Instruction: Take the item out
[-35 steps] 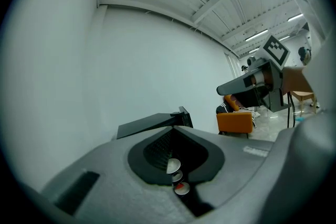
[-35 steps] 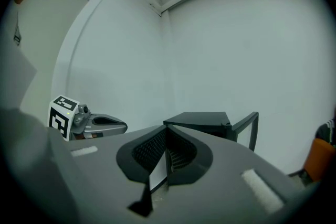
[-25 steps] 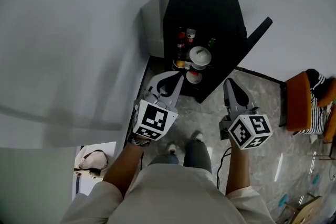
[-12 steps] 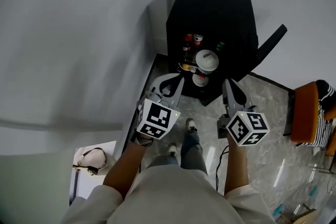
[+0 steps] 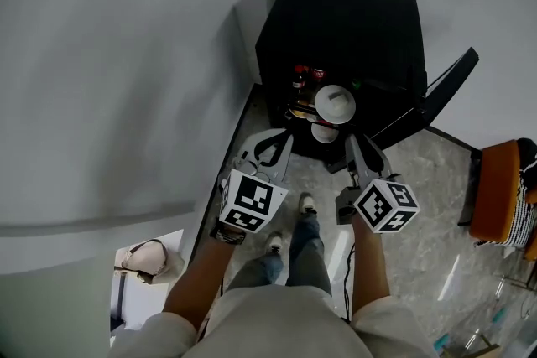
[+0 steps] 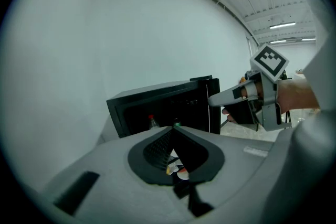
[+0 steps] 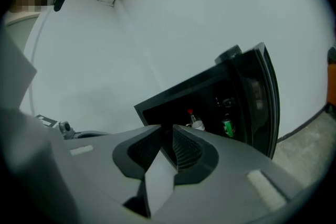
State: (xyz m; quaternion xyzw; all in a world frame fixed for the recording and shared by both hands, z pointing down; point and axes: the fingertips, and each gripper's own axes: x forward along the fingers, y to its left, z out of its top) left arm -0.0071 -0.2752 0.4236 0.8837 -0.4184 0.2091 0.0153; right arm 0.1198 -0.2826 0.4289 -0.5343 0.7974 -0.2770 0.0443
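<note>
Sitting at the near edge of a shelf in the open black cabinet [image 5: 352, 21], beside bottles [image 5: 299, 80], the white lidded pot [image 5: 335, 103] looks hard, smooth and breakable; gripping its sides below the lid seems safest. The left gripper [image 5: 288, 137] is closed and empty; the right gripper [image 5: 351, 142] has just been opening, nothing between its jaws.

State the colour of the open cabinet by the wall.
Black. The cabinet shows best in the head view.

An orange chair [image 5: 497, 195] stands on the grey marble floor [image 5: 424, 180]
</note>
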